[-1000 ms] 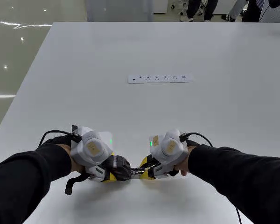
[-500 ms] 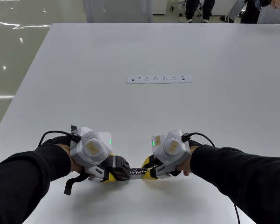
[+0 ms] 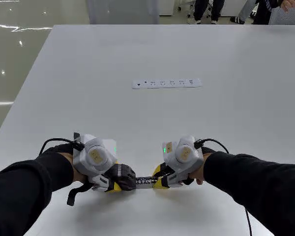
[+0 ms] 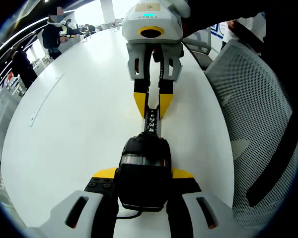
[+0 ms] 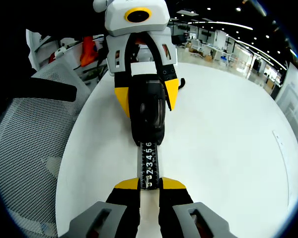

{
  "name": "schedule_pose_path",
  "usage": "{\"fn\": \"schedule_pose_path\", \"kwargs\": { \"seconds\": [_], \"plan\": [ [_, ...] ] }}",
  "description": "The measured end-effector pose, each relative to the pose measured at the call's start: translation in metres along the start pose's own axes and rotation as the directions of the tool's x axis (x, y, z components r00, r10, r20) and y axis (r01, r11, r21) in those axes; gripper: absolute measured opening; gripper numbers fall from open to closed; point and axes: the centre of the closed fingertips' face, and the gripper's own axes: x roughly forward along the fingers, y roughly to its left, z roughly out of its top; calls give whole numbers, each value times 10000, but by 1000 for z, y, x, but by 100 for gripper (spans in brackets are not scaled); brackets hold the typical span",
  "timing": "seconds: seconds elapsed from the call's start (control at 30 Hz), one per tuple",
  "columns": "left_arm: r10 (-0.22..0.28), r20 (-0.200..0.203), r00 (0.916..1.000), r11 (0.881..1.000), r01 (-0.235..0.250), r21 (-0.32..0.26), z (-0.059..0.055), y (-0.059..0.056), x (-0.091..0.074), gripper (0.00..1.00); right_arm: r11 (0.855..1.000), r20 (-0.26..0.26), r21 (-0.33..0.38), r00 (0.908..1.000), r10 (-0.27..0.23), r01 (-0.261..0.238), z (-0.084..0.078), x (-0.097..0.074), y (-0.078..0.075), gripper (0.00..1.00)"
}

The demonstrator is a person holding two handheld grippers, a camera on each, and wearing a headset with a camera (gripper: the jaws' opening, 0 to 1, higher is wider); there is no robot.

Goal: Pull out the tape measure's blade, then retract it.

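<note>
The right gripper (image 5: 150, 184) is clamped on the tip of the blade (image 5: 149, 166), its jaws pressed together on it. A short run of numbered blade is seen just ahead of the tips. Straight ahead of that, the case (image 5: 147, 109) is pinched in the jaws of the left gripper (image 3: 119, 180), which are closed around its black body. So the two tools are pointed nose to nose, and the blade's long axis is laid dead along the line between them, low over the table (image 3: 137, 54).

Only a little blade is out, so the pull is judged to be barely started. The case is found directly in front of the right gripper, close by. The next bit is probably best done by drawing that gripper straight back along its own axis while the case is held put. With any sideways drift, the blade could get kinked or the tip lost.

Well beyond both grippers, a power strip (image 3: 167, 83) is parked out of the way.
</note>
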Motion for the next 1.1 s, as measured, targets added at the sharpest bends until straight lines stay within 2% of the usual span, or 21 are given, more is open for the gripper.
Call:
{"fn": "schedule_pose_path", "kwargs": {
  "seconds": [1.1],
  "plan": [
    [109,75,9999,9998,-108,-157,1,0,0,32,9998,-223,169,9997,-40,44,-22,-16,-1,9]
  ]
}}
